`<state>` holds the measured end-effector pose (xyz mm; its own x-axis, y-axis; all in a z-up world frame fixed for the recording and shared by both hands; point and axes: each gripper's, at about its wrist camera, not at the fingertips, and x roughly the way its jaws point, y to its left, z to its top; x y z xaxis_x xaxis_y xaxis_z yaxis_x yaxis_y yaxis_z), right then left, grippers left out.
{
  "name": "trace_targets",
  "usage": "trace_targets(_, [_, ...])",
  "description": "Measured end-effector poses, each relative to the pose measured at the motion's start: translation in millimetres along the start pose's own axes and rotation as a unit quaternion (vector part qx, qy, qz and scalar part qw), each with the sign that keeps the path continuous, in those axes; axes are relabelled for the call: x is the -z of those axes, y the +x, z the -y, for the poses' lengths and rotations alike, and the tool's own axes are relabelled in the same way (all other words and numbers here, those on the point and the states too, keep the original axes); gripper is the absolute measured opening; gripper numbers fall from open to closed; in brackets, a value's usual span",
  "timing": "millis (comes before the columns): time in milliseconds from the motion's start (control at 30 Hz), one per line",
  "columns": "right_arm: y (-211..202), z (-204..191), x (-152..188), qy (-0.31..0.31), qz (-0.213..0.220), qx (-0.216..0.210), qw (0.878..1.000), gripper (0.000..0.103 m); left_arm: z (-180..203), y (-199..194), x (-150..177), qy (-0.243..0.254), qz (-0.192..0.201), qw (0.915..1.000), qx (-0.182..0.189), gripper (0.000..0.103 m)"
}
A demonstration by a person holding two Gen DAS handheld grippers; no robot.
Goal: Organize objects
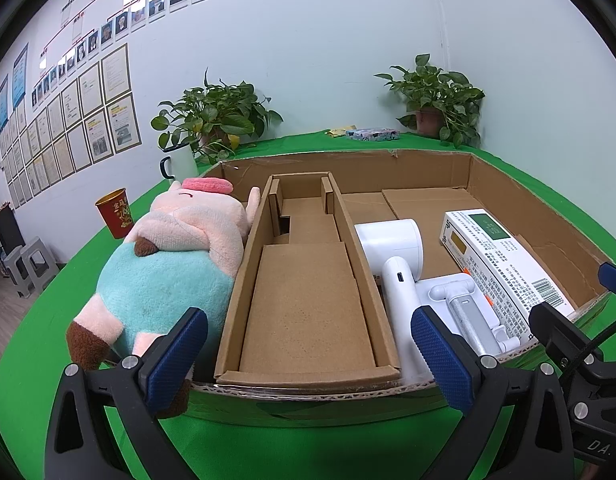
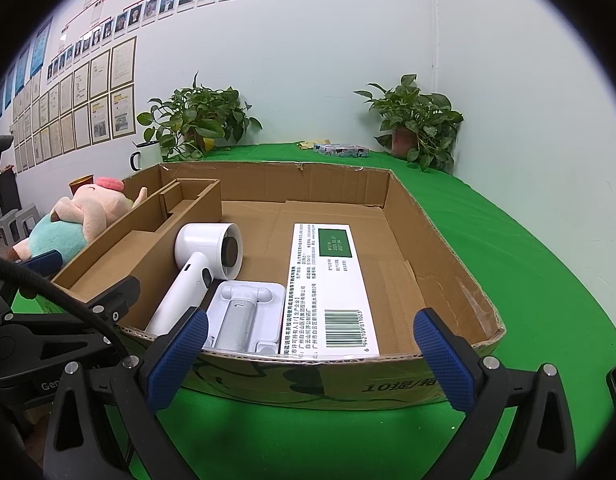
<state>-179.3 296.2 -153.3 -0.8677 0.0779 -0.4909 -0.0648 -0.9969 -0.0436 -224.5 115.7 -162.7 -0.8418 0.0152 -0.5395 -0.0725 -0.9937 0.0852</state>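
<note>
Now both grippers hang spread and empty at the cardboard tray's (image 1: 308, 390) near wall. Ahead-left of the left gripper (image 1: 313, 354) lies the plush pig (image 1: 168, 264); beyond the right gripper (image 2: 311, 354) lie hair dryer (image 2: 196, 268), white stand (image 2: 244, 316), medicine box (image 2: 327, 284).

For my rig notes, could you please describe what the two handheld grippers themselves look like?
Both match: the left gripper and right gripper have black angular frames with triangular cut-outs and silver screws, and fingers faced with dark blue textured pads. A black cable loops beside the right one; partial white lettering marks the neighbouring frames.
</note>
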Motion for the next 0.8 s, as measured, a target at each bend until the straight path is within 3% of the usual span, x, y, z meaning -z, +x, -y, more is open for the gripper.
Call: trace_targets(800, [0.1, 0.6, 0.0, -0.003, 0.0, -0.001, 1.0, 0.102, 0.3, -0.6, 0.0, 0.001, -0.001, 1.0, -0.003, 0.103])
